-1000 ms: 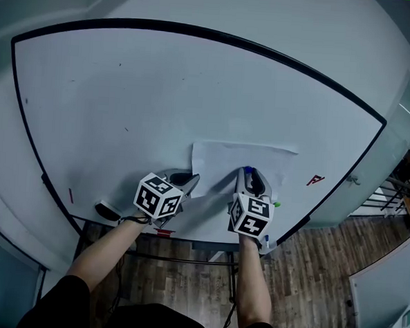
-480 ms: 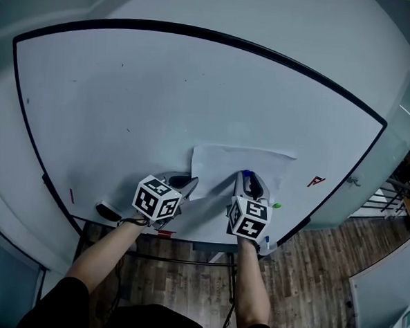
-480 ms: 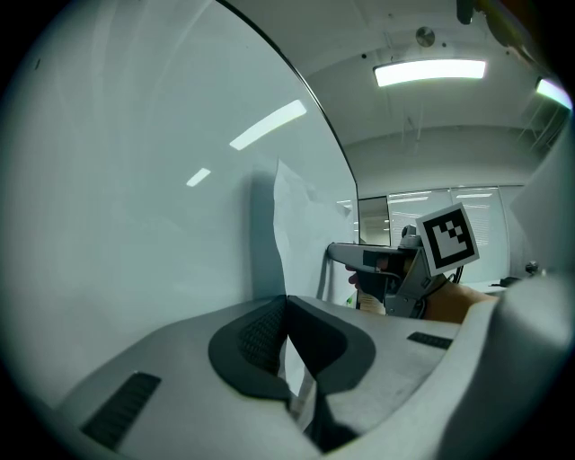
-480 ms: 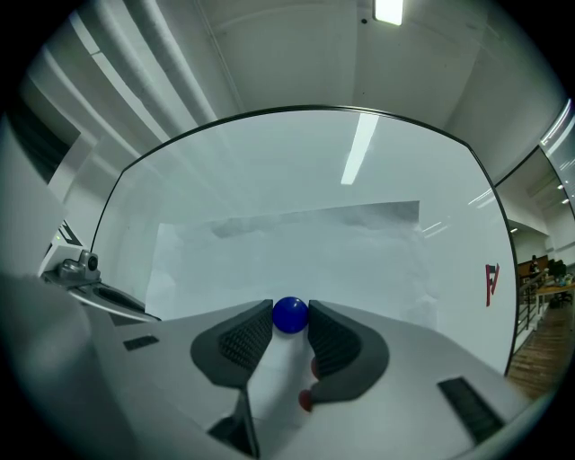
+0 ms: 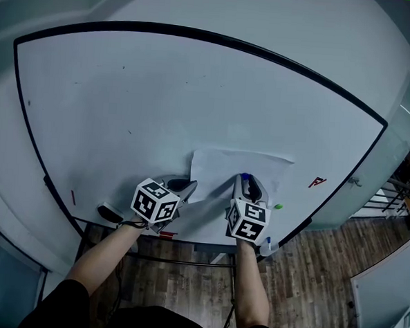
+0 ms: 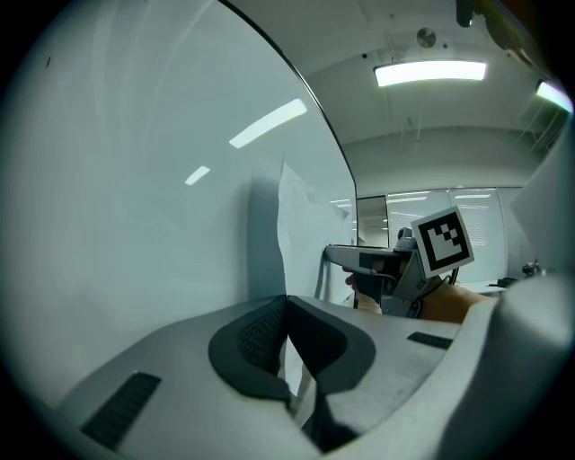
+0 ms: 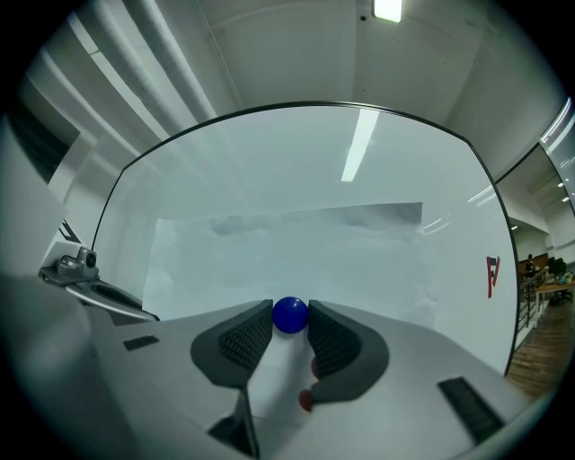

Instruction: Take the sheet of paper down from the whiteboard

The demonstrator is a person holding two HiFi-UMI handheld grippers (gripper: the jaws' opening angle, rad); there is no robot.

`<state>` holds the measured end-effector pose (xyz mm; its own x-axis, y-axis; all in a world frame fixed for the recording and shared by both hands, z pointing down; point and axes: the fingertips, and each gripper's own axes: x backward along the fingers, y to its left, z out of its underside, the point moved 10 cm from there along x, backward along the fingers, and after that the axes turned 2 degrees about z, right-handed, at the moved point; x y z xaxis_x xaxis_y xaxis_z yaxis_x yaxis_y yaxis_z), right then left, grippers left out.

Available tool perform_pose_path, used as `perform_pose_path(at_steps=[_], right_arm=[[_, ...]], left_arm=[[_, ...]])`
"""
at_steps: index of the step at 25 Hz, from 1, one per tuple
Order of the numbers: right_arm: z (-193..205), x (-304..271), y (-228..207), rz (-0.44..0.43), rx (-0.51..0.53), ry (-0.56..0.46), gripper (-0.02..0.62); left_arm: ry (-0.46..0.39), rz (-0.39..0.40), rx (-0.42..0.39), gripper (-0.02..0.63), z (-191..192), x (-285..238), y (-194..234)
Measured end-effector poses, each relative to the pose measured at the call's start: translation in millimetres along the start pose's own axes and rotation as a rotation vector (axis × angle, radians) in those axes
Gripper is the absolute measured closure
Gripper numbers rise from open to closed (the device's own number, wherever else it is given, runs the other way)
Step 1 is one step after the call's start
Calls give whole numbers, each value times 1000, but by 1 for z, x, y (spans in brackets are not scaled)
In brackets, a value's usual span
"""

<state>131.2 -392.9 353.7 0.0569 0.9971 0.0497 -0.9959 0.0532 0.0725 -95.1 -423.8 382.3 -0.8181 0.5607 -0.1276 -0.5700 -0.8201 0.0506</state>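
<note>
A white sheet of paper point(image 5: 250, 167) lies against the whiteboard point(image 5: 160, 102), low and right of centre. My left gripper point(image 5: 190, 187) is shut on the sheet's left edge; in the left gripper view the paper point(image 6: 301, 234) runs up from between the closed jaws. My right gripper point(image 5: 244, 179) is at the lower middle of the sheet, shut on a round blue magnet point(image 7: 290, 314) that sits between its pads in front of the paper point(image 7: 296, 252). Both grippers point almost level at the board.
A green magnet point(image 5: 278, 206) sits just right of the sheet and a red mark point(image 5: 317, 181) farther right. An eraser point(image 5: 108, 211) and a blue-capped marker point(image 5: 266, 243) rest along the board's bottom ledge. Wood floor lies below.
</note>
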Motion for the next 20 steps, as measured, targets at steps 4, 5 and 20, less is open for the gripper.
perform_pose_path(at_steps=[4,5,20], right_arm=[[3,-1,1,-3,2,4,460],[3,-1,2,-4,3,6,460],[13,0,2,6,-9,16,460]], left_arm=[[8,4,-2,584,2,2,0],[9,5,-3,584,3,2,0],[34,1,6,584,14,11,9]])
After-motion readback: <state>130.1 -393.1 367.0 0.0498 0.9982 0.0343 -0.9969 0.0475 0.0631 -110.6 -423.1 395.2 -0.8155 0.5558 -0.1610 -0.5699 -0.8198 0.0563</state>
